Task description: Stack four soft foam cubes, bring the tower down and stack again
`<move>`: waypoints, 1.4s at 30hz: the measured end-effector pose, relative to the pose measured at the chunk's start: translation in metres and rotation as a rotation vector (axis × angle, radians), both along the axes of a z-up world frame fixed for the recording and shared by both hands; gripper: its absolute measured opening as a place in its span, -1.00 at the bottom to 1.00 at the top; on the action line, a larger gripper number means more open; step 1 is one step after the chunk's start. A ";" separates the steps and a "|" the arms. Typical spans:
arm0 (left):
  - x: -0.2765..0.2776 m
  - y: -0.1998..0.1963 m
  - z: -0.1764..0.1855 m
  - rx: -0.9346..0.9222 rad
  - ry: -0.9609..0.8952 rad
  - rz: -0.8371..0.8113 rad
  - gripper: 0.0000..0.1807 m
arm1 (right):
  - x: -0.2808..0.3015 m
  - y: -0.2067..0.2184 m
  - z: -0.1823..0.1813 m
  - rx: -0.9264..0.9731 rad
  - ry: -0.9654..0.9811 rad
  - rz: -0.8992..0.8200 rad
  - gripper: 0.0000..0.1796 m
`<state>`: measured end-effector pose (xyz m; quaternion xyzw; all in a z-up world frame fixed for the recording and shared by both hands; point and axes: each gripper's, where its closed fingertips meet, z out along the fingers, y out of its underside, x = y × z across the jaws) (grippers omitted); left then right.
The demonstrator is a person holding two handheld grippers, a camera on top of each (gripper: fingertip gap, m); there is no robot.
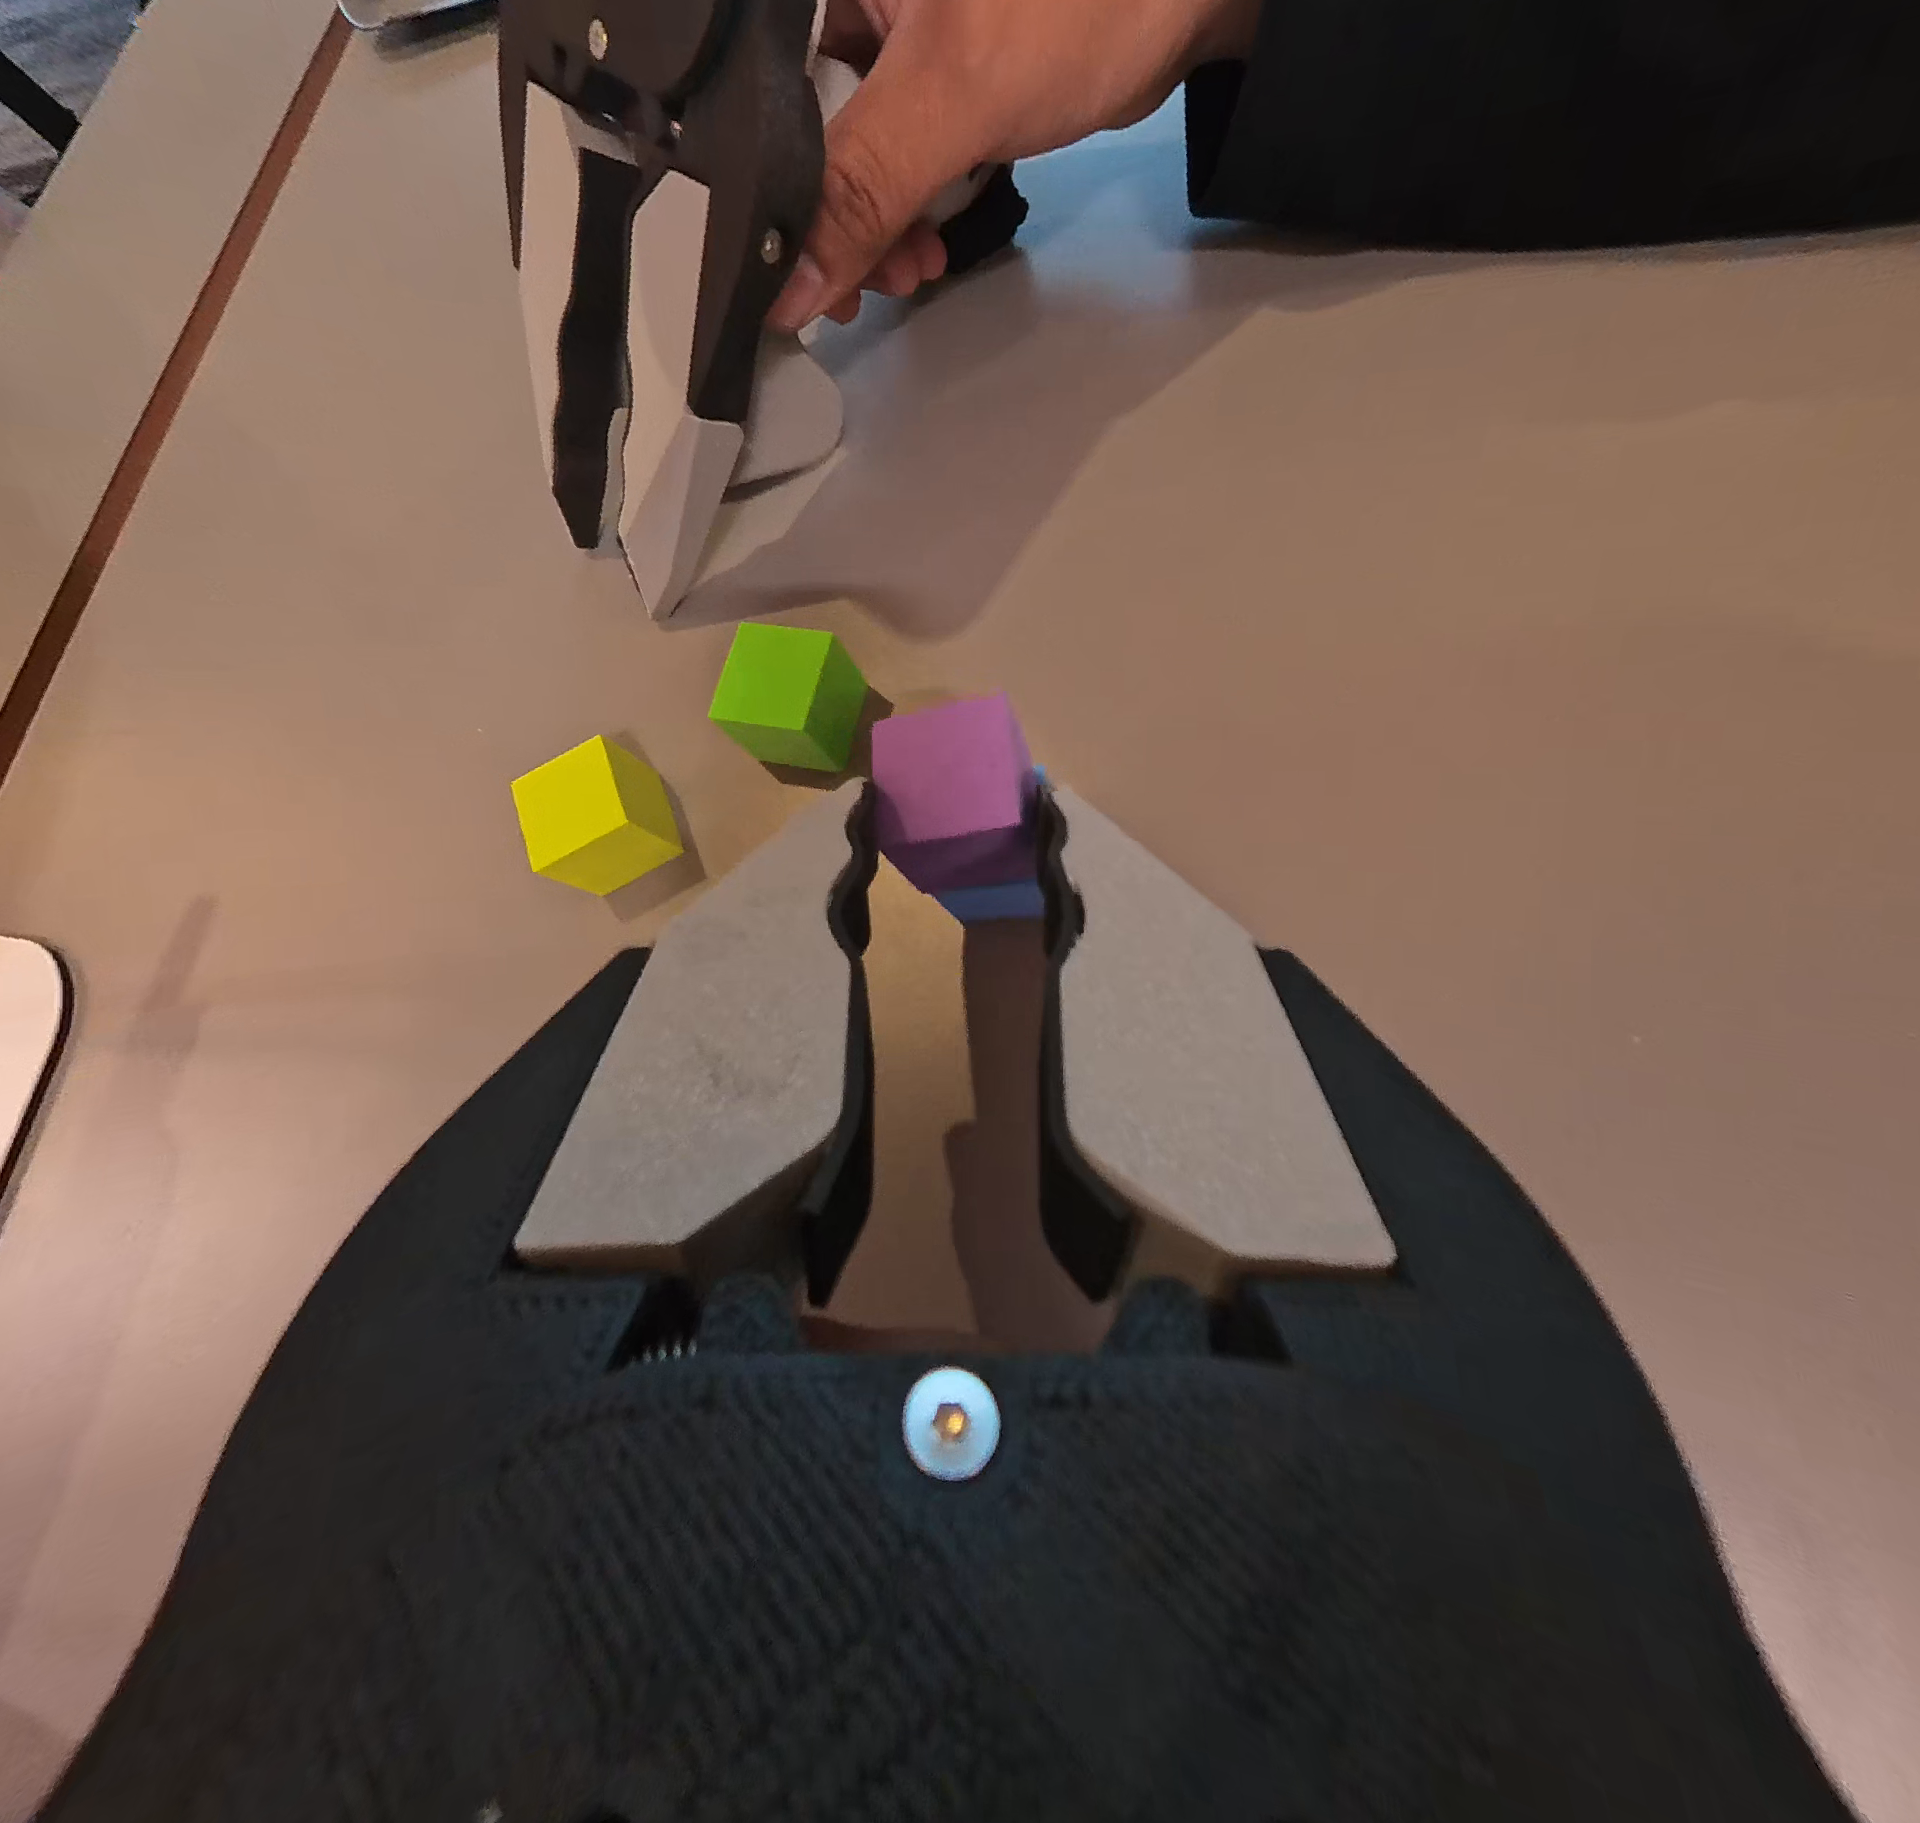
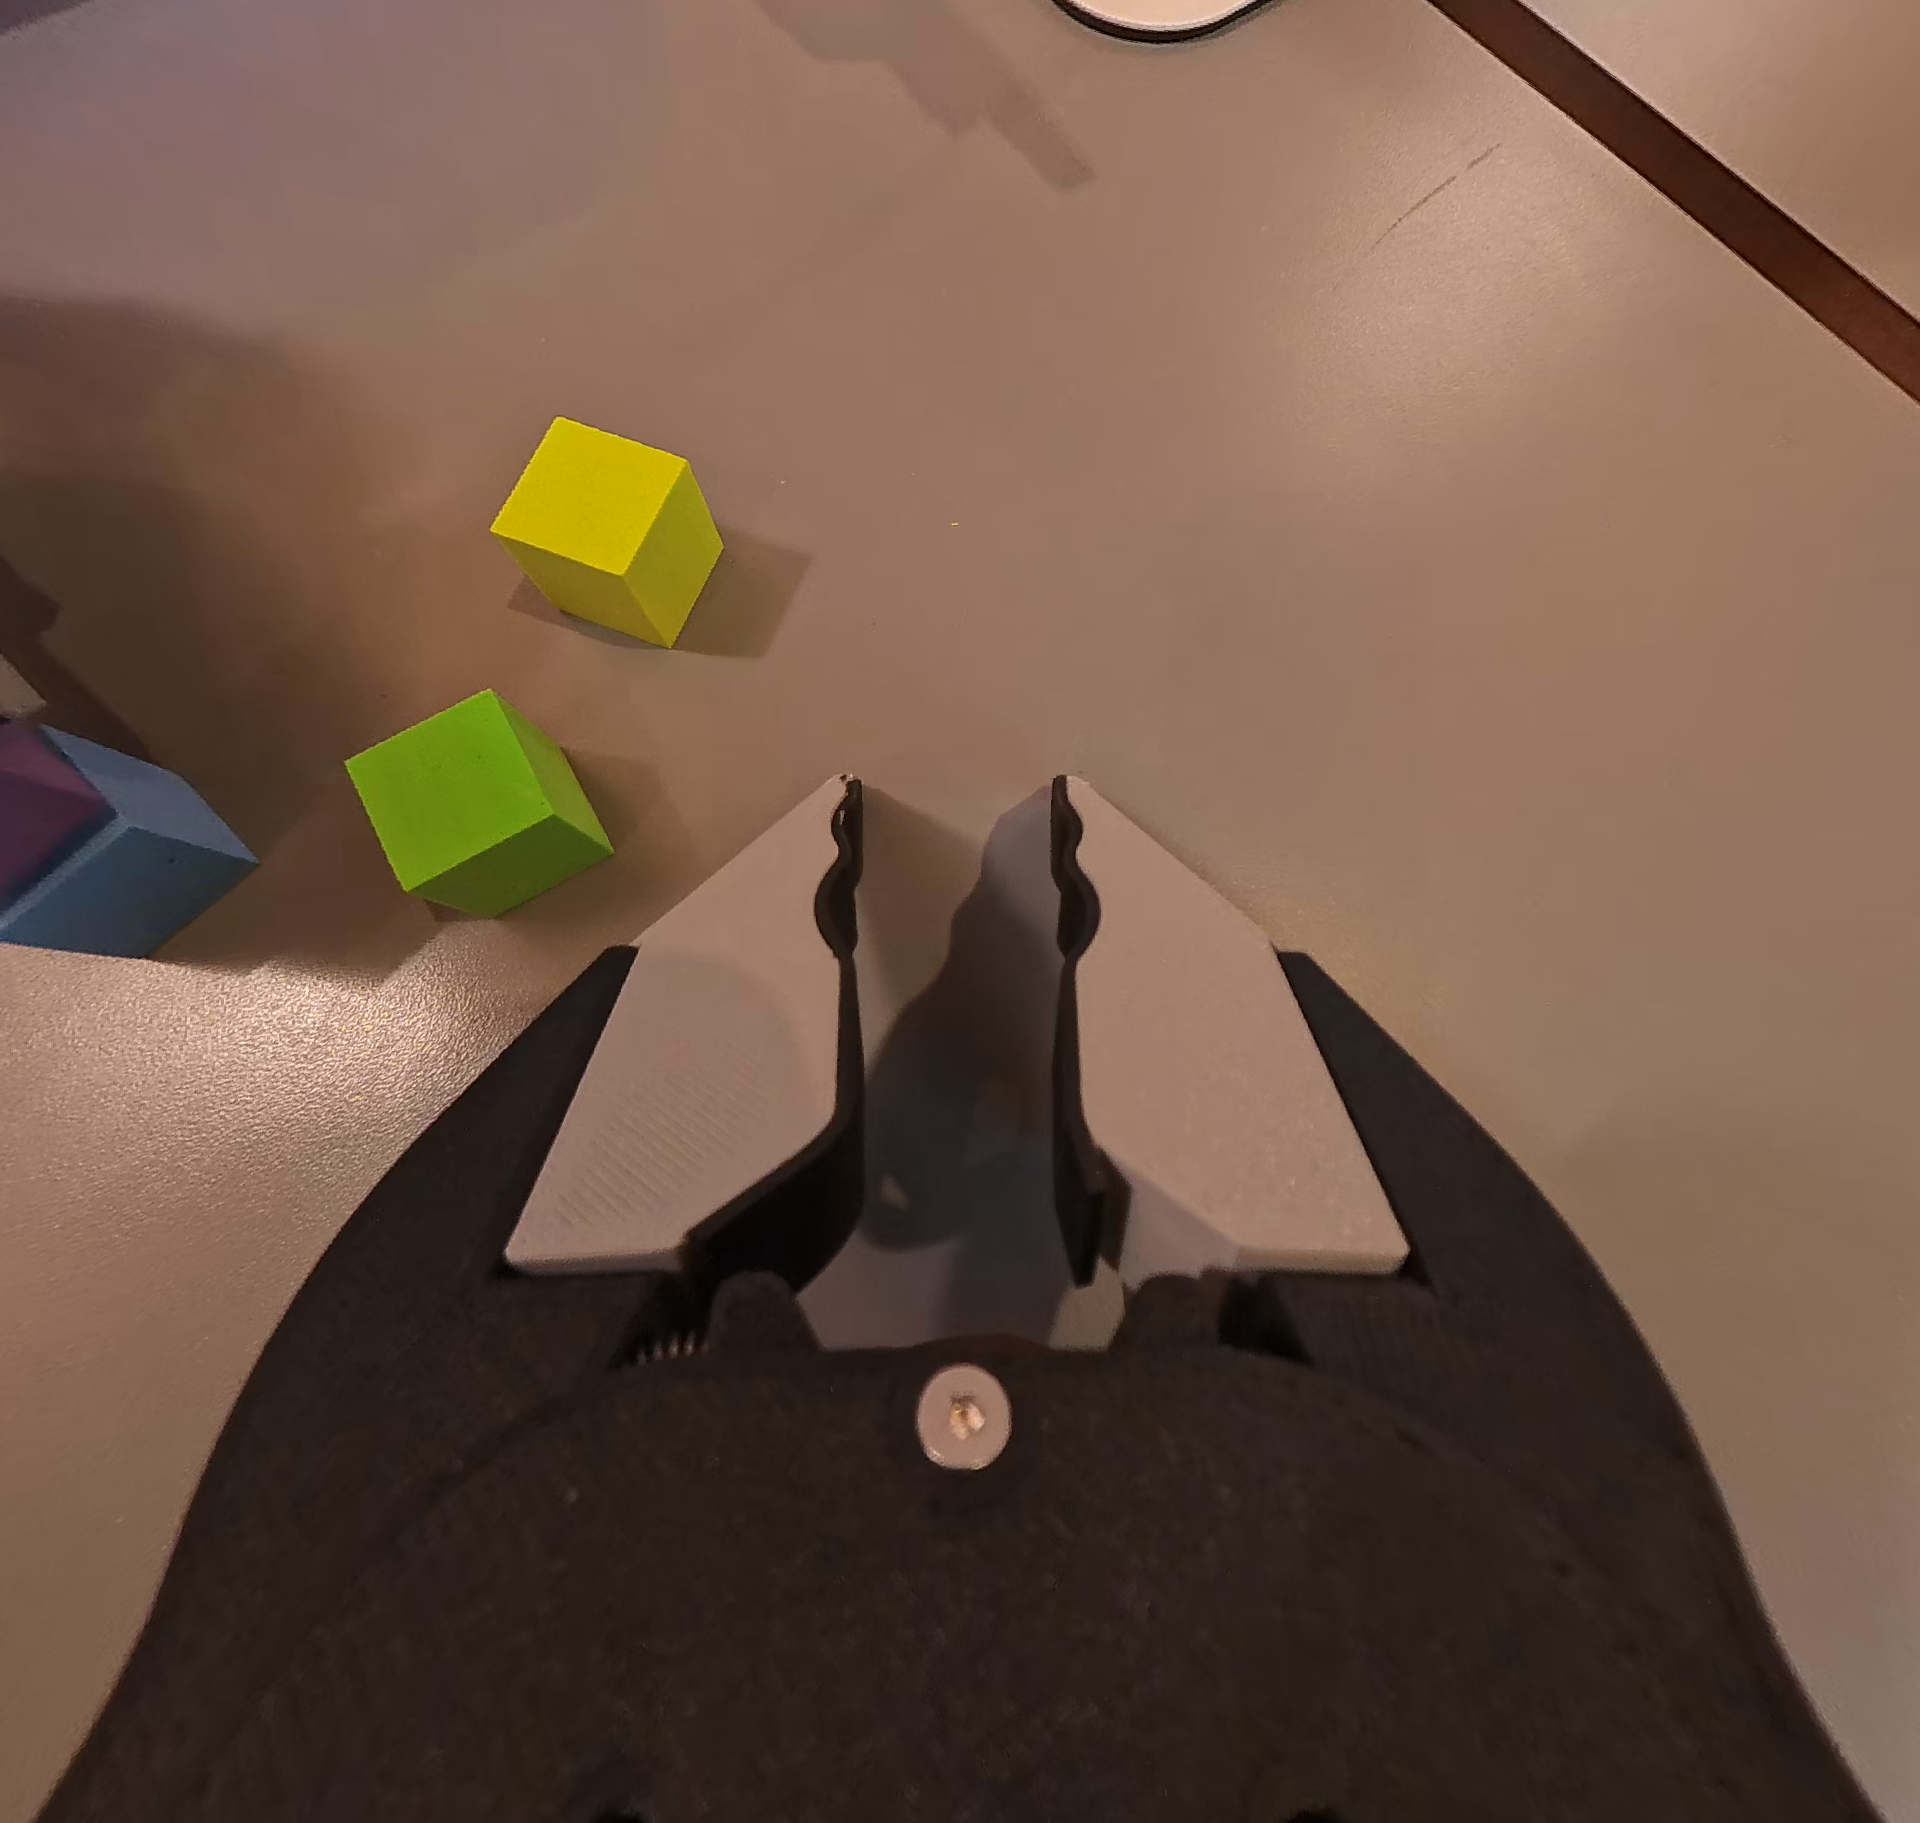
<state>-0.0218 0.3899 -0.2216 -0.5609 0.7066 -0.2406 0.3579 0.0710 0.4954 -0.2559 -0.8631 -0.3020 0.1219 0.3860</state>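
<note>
Left tool (image 1: 951,817): we see its wavy black pads pinching the matte purple cube (image 1: 948,771), which sits on the blue cube (image 1: 995,898).
Right tool (image 2: 954,786): spread, empty.
Loose cubes: green cube (image 2: 473,802) and yellow cube (image 2: 608,526) lie apart on the smooth beige surface (image 2: 1247,526), sharp-edged foam.

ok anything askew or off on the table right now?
Only minor. The purple cube sits twisted on the blue cube, corners not lined up, with the left tongs around it. The green cube and yellow cube lie loose at odd angles. Nothing damaged; the right tongs are open and empty.
</note>
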 end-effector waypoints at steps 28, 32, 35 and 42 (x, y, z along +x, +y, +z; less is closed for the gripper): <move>-0.028 0.026 0.000 -0.105 -0.044 0.089 -0.35 | -0.016 -0.037 0.002 -0.054 0.037 0.243 -0.44; -0.038 0.038 -0.010 -0.135 -0.032 0.122 -0.35 | -0.032 -0.058 0.003 -0.071 0.081 0.388 -0.48; -0.040 0.040 -0.023 -0.165 0.000 0.128 -0.35 | -0.040 -0.065 0.004 -0.076 0.087 0.441 -0.48; -0.038 0.045 -0.032 -0.154 0.035 0.151 -0.36 | -0.055 -0.057 0.001 -0.014 0.013 0.437 -0.73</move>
